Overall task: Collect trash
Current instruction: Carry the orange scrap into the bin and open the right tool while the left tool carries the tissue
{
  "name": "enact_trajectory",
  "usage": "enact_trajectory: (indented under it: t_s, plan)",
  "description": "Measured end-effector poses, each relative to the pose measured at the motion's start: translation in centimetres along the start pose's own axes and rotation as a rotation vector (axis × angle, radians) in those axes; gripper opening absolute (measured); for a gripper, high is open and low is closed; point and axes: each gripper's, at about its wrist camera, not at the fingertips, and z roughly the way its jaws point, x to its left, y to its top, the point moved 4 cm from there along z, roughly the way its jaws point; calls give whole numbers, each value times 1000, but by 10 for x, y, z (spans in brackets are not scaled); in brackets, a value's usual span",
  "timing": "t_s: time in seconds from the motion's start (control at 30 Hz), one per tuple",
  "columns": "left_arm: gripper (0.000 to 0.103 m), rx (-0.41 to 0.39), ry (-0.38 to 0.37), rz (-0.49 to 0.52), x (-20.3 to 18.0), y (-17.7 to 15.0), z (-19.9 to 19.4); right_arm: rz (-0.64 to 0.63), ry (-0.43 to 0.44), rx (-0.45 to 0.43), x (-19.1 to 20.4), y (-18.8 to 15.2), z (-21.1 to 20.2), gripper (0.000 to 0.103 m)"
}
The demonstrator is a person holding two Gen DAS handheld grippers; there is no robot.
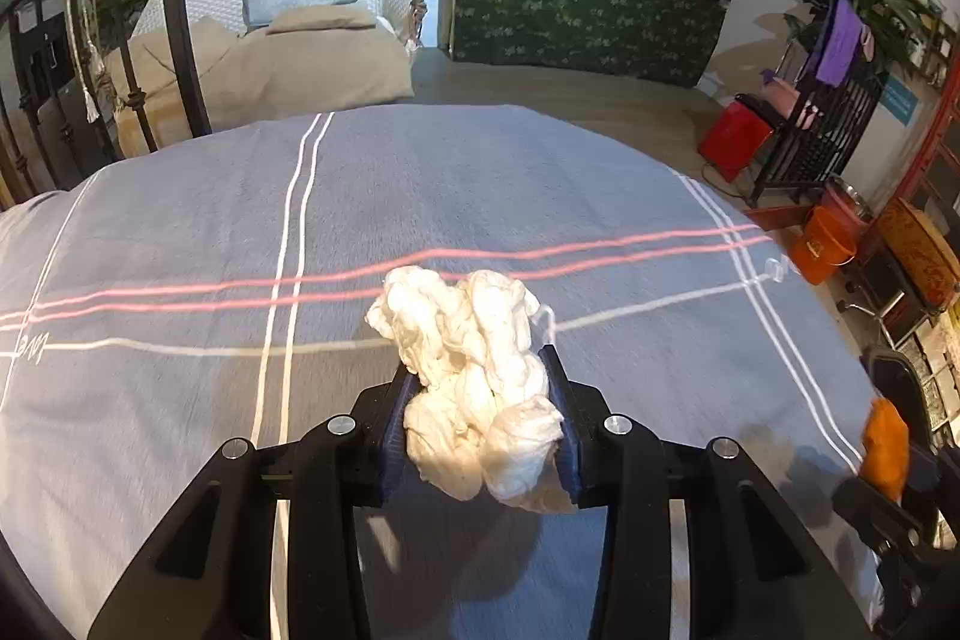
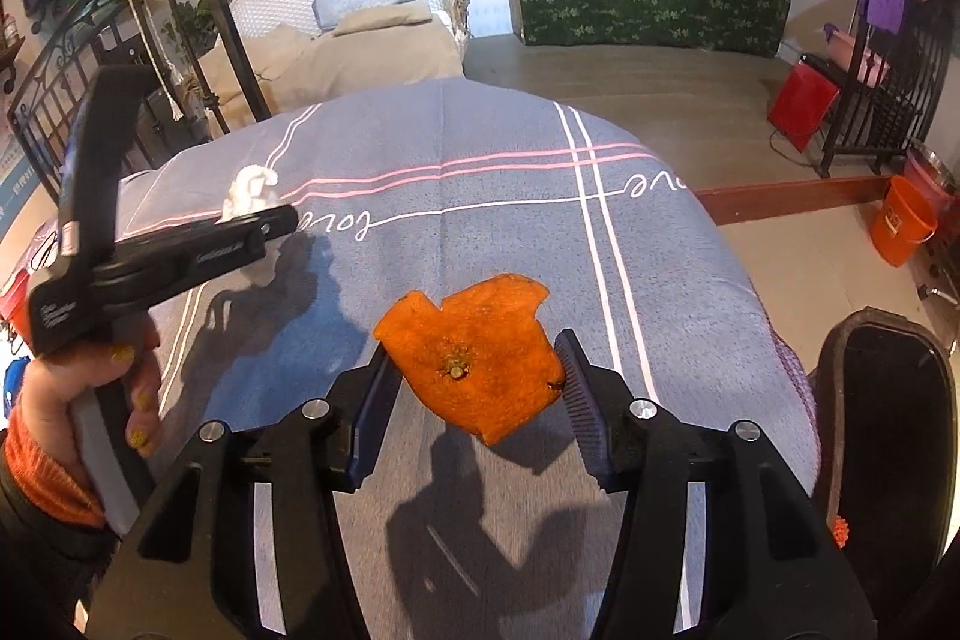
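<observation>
A crumpled white tissue wad point(image 1: 462, 328) is pinched between the blue pads of my left gripper point(image 1: 480, 370), lifted a little off the grey-blue striped bed cover point(image 1: 480, 196). In the right wrist view that same left gripper point(image 2: 273, 220) shows at the left with the tissue wad point(image 2: 249, 187) at its tip. My right gripper point(image 2: 475, 351) is shut on a piece of orange peel point(image 2: 480, 334), held above the bed cover point(image 2: 510, 232). The peel point(image 1: 885, 445) also appears at the right edge of the left wrist view.
A black bin point(image 2: 888, 400) stands just right of the bed. An orange bucket point(image 2: 903, 226) and a red box point(image 2: 801, 94) sit on the floor beyond. A hand point(image 2: 90, 382) in an orange cuff grips the left tool. A black metal frame point(image 1: 180, 10) rises at the left.
</observation>
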Motion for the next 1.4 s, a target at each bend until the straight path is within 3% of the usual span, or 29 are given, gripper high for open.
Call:
enact_trajectory:
  t_s: [0.33,0.7,0.97,1.4]
  plan:
    - [39,-53,-55,35,-30,-21,-47,22,-1,-33,-7,-25,-32,52]
    - [39,-63,-113,75,-66,-47,-71,72,-31,-62,-35,-50,-66,52]
    - [39,-61,-176,132,-111,-60,-77,151,-80,-89,-71,-74,-91,52]
    - [39,-63,-314,274,-201,-73,-75,308,-253,-110,-164,-110,-119,52]
